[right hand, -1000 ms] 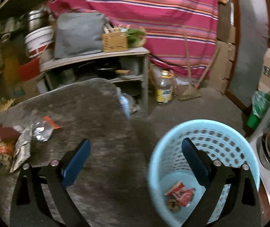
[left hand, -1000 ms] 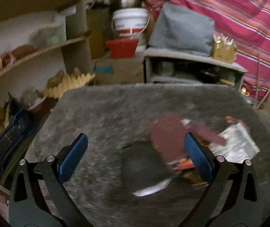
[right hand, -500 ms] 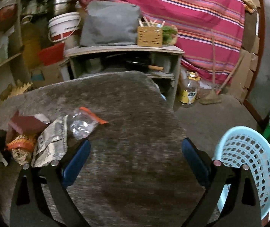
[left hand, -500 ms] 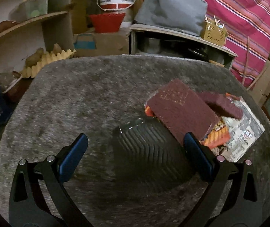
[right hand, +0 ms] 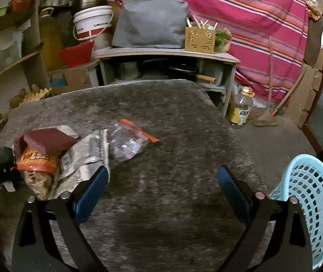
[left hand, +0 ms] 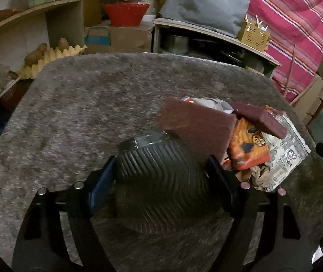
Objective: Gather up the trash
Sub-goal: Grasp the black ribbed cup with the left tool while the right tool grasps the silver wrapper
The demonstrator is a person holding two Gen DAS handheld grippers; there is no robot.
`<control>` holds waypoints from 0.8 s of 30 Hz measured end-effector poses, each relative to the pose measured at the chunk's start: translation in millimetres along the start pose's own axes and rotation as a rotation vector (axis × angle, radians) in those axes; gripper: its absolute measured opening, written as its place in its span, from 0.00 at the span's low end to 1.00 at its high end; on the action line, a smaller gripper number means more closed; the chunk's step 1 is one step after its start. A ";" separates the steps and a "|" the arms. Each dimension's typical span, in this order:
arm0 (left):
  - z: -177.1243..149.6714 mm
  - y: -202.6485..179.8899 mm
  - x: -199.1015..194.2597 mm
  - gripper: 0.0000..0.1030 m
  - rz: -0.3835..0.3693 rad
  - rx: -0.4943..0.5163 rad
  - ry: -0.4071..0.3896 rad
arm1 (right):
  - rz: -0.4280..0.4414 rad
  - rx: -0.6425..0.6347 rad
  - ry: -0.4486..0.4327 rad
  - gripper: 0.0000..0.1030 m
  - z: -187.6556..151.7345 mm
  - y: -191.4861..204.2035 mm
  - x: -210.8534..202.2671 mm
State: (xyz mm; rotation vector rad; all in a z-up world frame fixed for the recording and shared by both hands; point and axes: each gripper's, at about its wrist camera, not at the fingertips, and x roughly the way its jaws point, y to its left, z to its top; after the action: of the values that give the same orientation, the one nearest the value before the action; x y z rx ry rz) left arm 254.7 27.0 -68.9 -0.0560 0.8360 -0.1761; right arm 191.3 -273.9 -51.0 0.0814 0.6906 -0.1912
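Note:
A pile of trash lies on the grey felt table [left hand: 82,104]. My left gripper [left hand: 161,172] is shut on a black ribbed plastic tray [left hand: 159,176], both fingers pressing its sides. A maroon scrub pad [left hand: 197,127] leans on the tray's far rim. Beside it lie a second maroon pad [left hand: 261,117], an orange snack wrapper [left hand: 249,145] and newspaper [left hand: 290,156]. In the right wrist view the pile shows at left: maroon pad [right hand: 48,138], orange wrapper [right hand: 37,161], newspaper [right hand: 86,156], a clear bag with orange strip [right hand: 127,142]. My right gripper [right hand: 161,185] is open and empty over the table, right of the pile.
A light blue plastic basket [right hand: 308,204] stands off the table's right edge. Behind the table are a low grey shelf [right hand: 168,54] with a grey bag, a white bucket [right hand: 93,22] and a red bowl [left hand: 125,13]. Shelves with egg trays stand at left.
My left gripper moved forward over the black tray and shut on it. My right gripper swung left from above the blue basket to over the table near the pile.

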 end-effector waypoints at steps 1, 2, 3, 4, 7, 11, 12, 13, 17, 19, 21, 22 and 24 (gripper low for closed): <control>0.3 0.9 -4.5 0.75 0.005 0.003 -0.010 | 0.010 -0.005 0.002 0.92 -0.2 4.1 0.5; 0.3 1.4 -12.9 0.75 0.015 0.013 -0.033 | 0.018 -0.009 0.004 0.92 -0.6 7.8 1.8; 0.8 2.3 -19.4 0.75 0.026 0.022 -0.052 | 0.024 -0.012 0.008 0.92 -1.1 11.6 3.1; 0.9 3.2 -25.8 0.75 0.040 0.033 -0.071 | 0.029 -0.014 0.012 0.92 -1.5 14.1 4.3; -0.5 7.0 -45.4 0.75 0.098 0.058 -0.130 | 0.054 -0.011 0.038 0.92 -3.7 21.8 12.8; -2.2 19.2 -60.6 0.75 0.132 0.062 -0.163 | 0.089 0.012 0.072 0.92 -7.0 30.3 24.1; -1.8 22.9 -62.5 0.75 0.138 0.061 -0.165 | 0.101 0.017 0.080 0.92 -7.4 32.5 26.9; -2.0 27.7 -65.2 0.75 0.147 0.057 -0.167 | 0.108 0.019 0.085 0.92 -7.8 34.7 30.1; -0.3 43.8 -72.8 0.75 0.152 0.030 -0.172 | 0.136 0.023 0.096 0.86 -10.1 42.1 35.8; -0.9 50.1 -74.9 0.75 0.155 0.019 -0.174 | 0.156 0.016 0.110 0.63 -10.3 47.7 38.7; -1.7 57.0 -76.2 0.75 0.157 0.008 -0.173 | 0.171 0.006 0.116 0.50 -10.7 53.2 39.6; -2.0 59.9 -76.7 0.75 0.156 0.001 -0.172 | 0.178 -0.003 0.114 0.46 -10.8 56.5 38.9; -2.0 65.1 -77.5 0.75 0.150 -0.016 -0.169 | 0.176 -0.025 0.097 0.37 -10.3 61.1 35.7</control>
State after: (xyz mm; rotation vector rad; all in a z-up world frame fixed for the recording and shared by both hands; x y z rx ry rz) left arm 210.9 104.9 -21.1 -0.0222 0.6705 -0.0226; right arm 224.1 -217.9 -81.1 0.1275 0.7786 -0.0095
